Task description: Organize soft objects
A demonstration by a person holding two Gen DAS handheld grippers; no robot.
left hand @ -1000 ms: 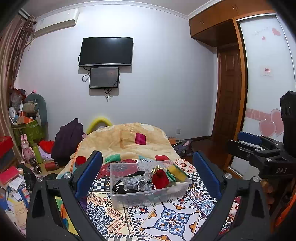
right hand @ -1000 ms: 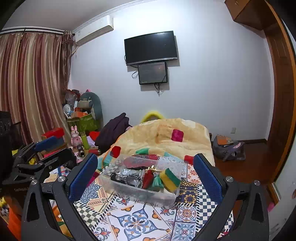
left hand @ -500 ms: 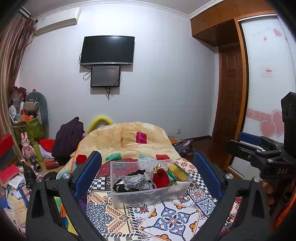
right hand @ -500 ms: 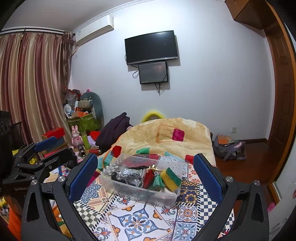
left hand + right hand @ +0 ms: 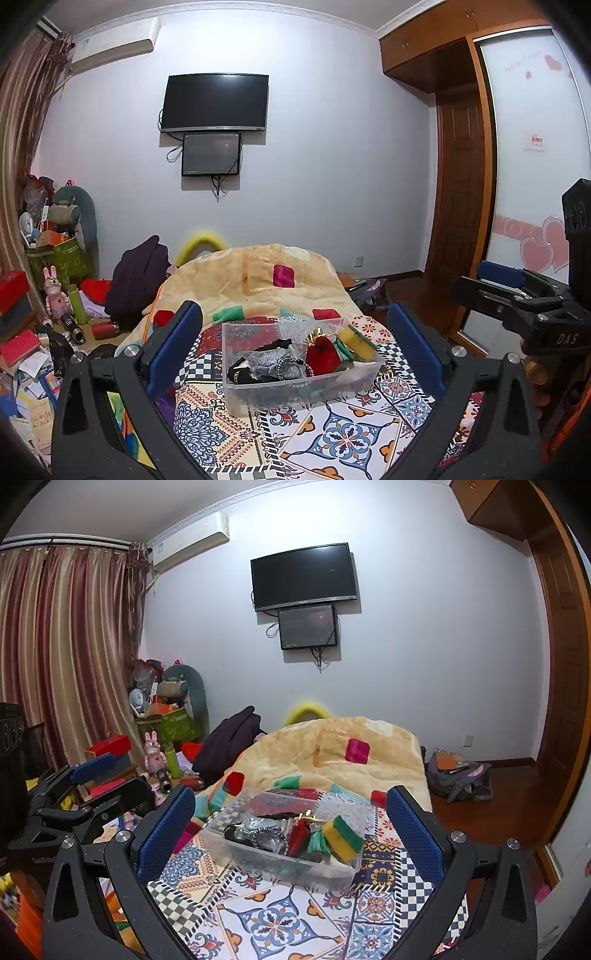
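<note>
A: Starting at the left of the room, what stands there?

B: Striped curtains hang along the left wall, and below them sits a heap of clutter with a pink rabbit toy and a green box. An air conditioner is mounted high near the corner.

A: And the left gripper?

B: The left gripper hovers above the patterned cloth, its blue-padded jaws spread wide and holding nothing. From the right wrist view it shows at the left edge, also apart.

A: Where are the soft things?

B: They lie in a clear plastic bin resting on the patterned cloth, between the spread fingers in both views. Inside, from left to right: dark and grey fabric pieces, a red pouch, something green, and a yellow-and-green sponge leaning against the bin's right end.

A: What lies behind the bin?

B: A cream quilt with coloured patches is bunched up beyond it, with a dark garment to its left. On the far wall hang a television and a smaller screen just beneath it.

A: And the right gripper?

B: The right gripper hangs in front of the bin, jaws released and empty, not touching it. In the left wrist view it sits at the right edge, near the wooden door and a frosted panel with pink hearts.
</note>
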